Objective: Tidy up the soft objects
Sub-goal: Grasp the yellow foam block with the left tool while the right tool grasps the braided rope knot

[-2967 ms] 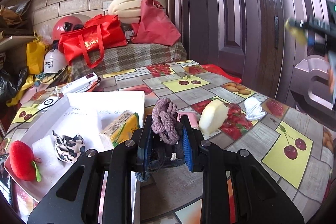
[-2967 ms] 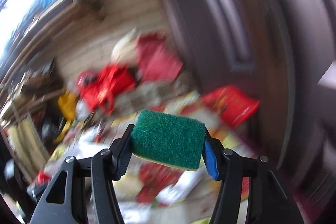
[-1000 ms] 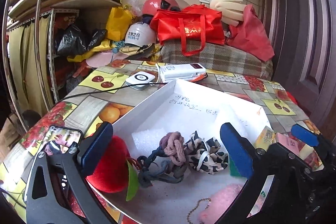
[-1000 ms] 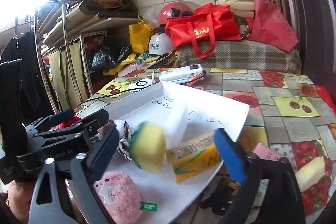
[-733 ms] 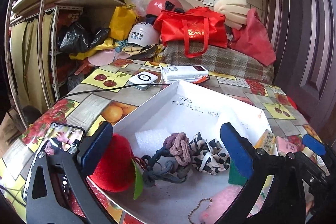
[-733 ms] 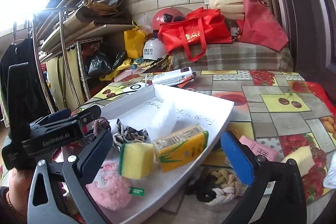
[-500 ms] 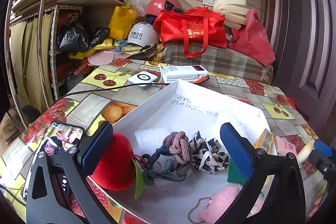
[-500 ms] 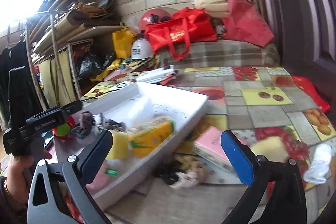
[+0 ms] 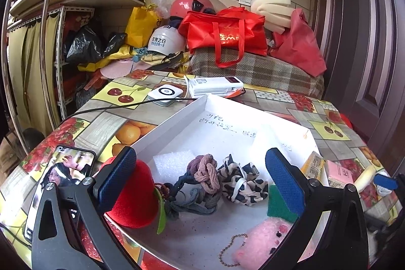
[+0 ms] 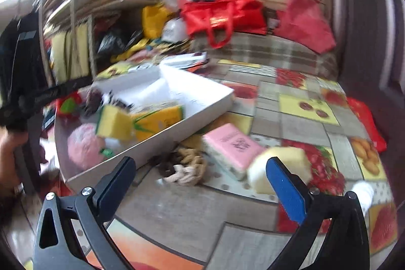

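Swung away from the shallow white cardboard tray (image 10: 202,103) since a second ago, the right gripper (image 10: 202,184) hangs wide open and empty over the fruit-print tablecloth (image 10: 298,128), above a braided brown-and-cream rope knot (image 10: 182,168), a pink packet (image 10: 230,146) and a pale yellow foam wedge (image 10: 286,161). Over the tray, the left gripper (image 9: 200,181) gapes empty above a knotted mauve hair tie (image 9: 206,172), a leopard-print scrunchie (image 9: 243,184), a green scouring sponge (image 9: 277,204) and a pink plush pig (image 9: 263,242).

Near end of the tray's crammed, far end's wide open

We've got bare floor toward the white tray's (image 9: 177,115) far corner; red plush (image 9: 131,196), hair ties (image 9: 202,176) and pink plush (image 9: 263,242) crowd its near edge.
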`<state>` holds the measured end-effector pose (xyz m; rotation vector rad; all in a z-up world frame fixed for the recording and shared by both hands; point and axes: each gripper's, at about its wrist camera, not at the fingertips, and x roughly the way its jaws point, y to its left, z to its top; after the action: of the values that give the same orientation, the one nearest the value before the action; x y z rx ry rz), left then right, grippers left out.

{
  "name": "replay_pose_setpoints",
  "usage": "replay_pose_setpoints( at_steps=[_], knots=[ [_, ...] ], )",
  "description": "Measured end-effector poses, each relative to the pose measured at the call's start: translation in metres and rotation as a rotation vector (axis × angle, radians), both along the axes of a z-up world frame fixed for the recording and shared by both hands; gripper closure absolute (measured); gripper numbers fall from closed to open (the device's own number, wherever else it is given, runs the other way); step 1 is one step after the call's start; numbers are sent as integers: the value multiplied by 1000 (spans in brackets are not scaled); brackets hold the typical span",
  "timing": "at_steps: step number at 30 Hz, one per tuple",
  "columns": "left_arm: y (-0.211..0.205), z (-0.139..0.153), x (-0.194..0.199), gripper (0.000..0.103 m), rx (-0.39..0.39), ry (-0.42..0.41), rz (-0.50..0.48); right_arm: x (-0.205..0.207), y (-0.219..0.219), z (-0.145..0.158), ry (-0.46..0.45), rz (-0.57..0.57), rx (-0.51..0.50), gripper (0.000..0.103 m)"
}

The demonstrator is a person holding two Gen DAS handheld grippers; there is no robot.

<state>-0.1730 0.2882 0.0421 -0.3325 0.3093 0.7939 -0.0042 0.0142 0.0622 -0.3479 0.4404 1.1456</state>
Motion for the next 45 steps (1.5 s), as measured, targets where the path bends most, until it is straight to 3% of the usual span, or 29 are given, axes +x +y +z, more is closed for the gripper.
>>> replay_pose_setpoints(
  at_steps=[3, 7, 10, 11, 13, 19, 23, 29, 31, 35, 37, 38, 39, 41, 45],
  knots=[
    [0, 0, 0, 0, 6, -2, -10, -15, 25, -11, -64, 42, -107, 16],
    [-6, 1, 1, 0, 0, -44, -85, -11, 57, -26, -38, 60, -229, 24],
    [-21, 5, 9, 0, 30, -58, -173, -3, 74, -38, 7, 70, -316, 46],
    [-29, 6, 11, 0, 52, -60, -208, -1, 73, -38, 28, 85, -304, 57],
    [-48, 9, 18, 0, 89, -58, -284, -3, 69, -38, 36, 101, -297, 64],
    [-110, 11, 51, 0, 141, 14, -516, -7, 16, -39, 52, 123, -281, 65],
    [-153, 7, 89, 0, 159, 113, -628, 18, -40, -39, 107, 25, -270, 65],
    [-186, 2, 159, 0, 145, 188, -671, 81, -111, -33, 200, -218, -204, 64],
    [-194, 2, 183, 0, 180, 209, -666, 86, -119, -32, 239, -221, -168, 64],
    [-201, -3, 228, 1, 208, 298, -659, 80, -113, -33, 207, -185, -188, 64],
    [-200, -9, 242, 13, 189, 349, -675, 77, -110, -33, 199, -172, -194, 64],
    [-198, -14, 249, 31, 165, 383, -691, 81, -110, -34, 204, -166, -191, 64],
    [-197, -17, 252, 59, 146, 400, -702, 83, -111, -34, 210, -163, -189, 64],
    [-194, -16, 251, 78, 124, 387, -726, 89, -112, -34, 229, -163, -176, 64],
    [-200, -10, 232, 82, 152, 317, -756, 90, -115, -33, 249, -170, -152, 64]
  ],
)
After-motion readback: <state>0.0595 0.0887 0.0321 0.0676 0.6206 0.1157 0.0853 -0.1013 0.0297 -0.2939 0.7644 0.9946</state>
